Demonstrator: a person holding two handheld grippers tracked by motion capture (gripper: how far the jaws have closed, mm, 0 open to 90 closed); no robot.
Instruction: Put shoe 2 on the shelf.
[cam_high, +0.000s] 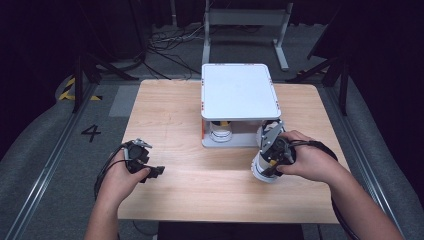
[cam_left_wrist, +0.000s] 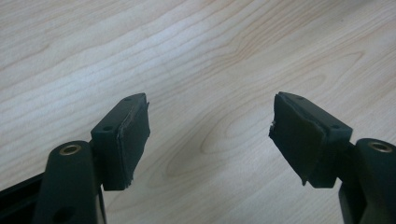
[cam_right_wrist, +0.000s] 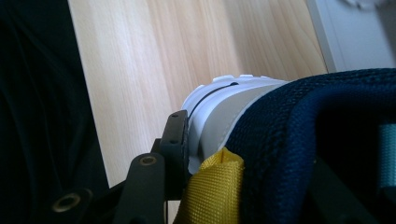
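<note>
Shoe (cam_high: 262, 172) first: you are holding it in the right gripper near the table's (cam_high: 200, 200) right edge, just in front of the rack's (cam_high: 237, 90) right front corner.

Starting at the left, your left gripper (cam_high: 155, 171) is resting low near the table's left front corner. Its jaws are standing wide apart over bare wood, with nothing between them, as the left gripper view (cam_left_wrist: 210, 135) shows.

In the middle, the white rack is sitting at the far edge, and a second shoe (cam_high: 221, 131) is lying under its top, on the left side.

At the right, your right gripper (cam_high: 274, 150) is clamping the shoe at its heel. In the right gripper view the outer pad (cam_right_wrist: 175, 140) is pressing on the white heel wall (cam_right_wrist: 219, 107), and the other jaw is hidden behind the collar (cam_right_wrist: 317, 116). The shoe is hanging heel up, toe down toward the table.

The rack's opening is lying just beyond and left of the shoe, and your right hand is far nearer to it than your left.

The shoe is a white sneaker with a navy mesh collar and a yellow tab (cam_right_wrist: 215, 186).
</note>
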